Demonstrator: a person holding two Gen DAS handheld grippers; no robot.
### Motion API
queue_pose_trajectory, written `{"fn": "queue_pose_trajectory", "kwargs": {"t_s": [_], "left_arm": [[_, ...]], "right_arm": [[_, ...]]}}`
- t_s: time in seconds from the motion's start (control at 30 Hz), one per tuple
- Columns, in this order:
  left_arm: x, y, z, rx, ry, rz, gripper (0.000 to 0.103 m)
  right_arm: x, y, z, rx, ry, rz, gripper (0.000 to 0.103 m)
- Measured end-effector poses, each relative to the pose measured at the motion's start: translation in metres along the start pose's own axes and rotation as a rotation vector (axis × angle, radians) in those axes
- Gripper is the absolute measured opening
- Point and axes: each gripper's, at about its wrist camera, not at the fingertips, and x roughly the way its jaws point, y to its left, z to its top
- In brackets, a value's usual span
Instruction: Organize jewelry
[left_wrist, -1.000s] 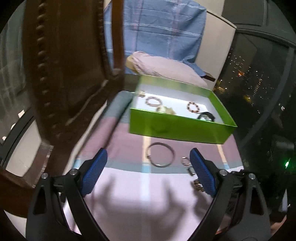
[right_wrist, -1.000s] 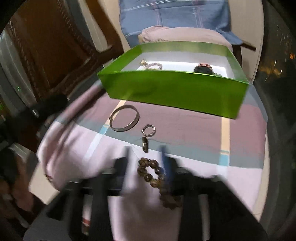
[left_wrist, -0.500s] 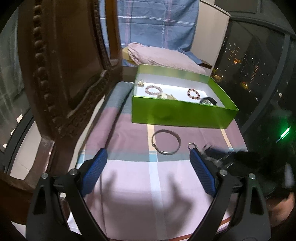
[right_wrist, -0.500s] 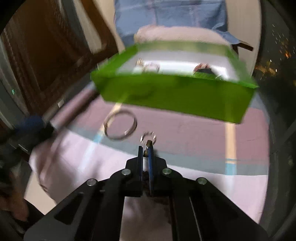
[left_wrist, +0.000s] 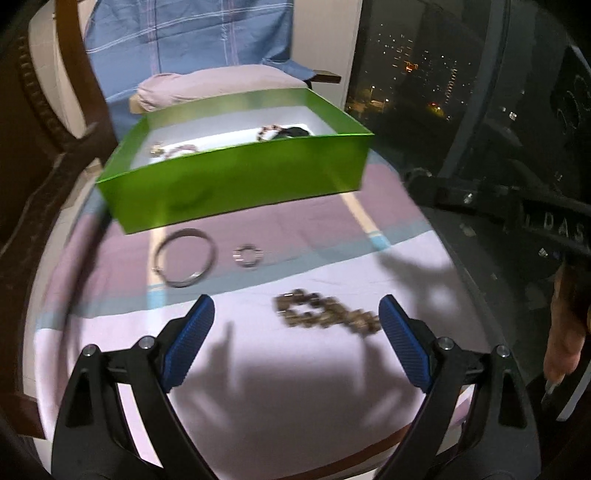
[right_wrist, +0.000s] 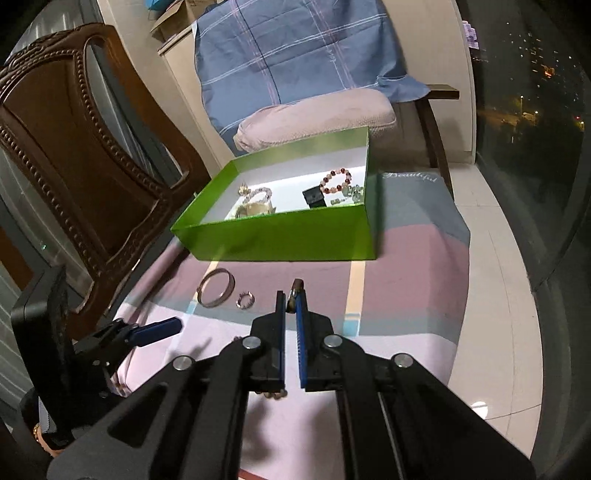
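My right gripper (right_wrist: 291, 301) is shut on a small dark ring (right_wrist: 296, 290), held above the striped cloth in front of the green box (right_wrist: 280, 240). The box holds a pink bead bracelet (right_wrist: 336, 181) and several other pieces. On the cloth lie a metal bangle (left_wrist: 184, 258), a small beaded ring (left_wrist: 248, 255) and a brown bead bracelet (left_wrist: 325, 314). My left gripper (left_wrist: 295, 328) stands open low over the cloth, with the brown bracelet just ahead of it and near its right finger. In the right wrist view the bangle (right_wrist: 216, 291) and beaded ring (right_wrist: 245, 299) lie left of my jaws.
A carved wooden chair back (right_wrist: 74, 147) rises at the left of the bed-like surface. A pillow (right_wrist: 314, 118) and blue plaid cloth (right_wrist: 295, 51) lie behind the box. A dark window (left_wrist: 443, 74) and a person's hand (left_wrist: 565, 332) are at the right.
My right gripper closed on the small dark ring and lifted it off the cloth. My left gripper swung right and lower, bringing the brown bead bracelet into its view.
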Motion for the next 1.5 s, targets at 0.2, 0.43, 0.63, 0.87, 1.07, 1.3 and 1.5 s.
{"fn": "queue_pose_trajectory", "kwargs": {"t_s": [0.2,0.43,0.63,0.87,1.07,1.3,1.5], "left_arm": [[0.027,-0.011,-0.006,-0.118,0.133,-0.061,0.066],[0.038,-0.004,-0.006,-0.151,0.101,-0.025,0.008],[-0.016,0.003,0.002,-0.081,-0.076,0.007,0.008],[-0.083,0.026,0.009,-0.003,-0.215,0.041,0.008],[-0.102,0.047,0.008,-0.023,-0.243,0.048,0.008],[-0.103,0.049,0.010,-0.041,-0.247,0.041,0.008],[-0.103,0.046,0.008,-0.044,-0.233,0.031,0.008]], "right_arm": [[-0.001,-0.008,-0.004,0.011,0.009,-0.010,0.006],[-0.002,-0.008,-0.004,0.010,0.008,0.002,0.006],[-0.008,-0.002,-0.001,0.003,-0.010,0.008,0.006],[-0.032,0.025,-0.002,-0.033,-0.061,0.037,0.006],[-0.045,0.045,-0.006,-0.064,-0.100,0.046,0.006],[-0.042,0.051,-0.008,-0.077,-0.098,0.034,0.006],[-0.038,0.051,-0.009,-0.081,-0.085,0.023,0.006]]}}
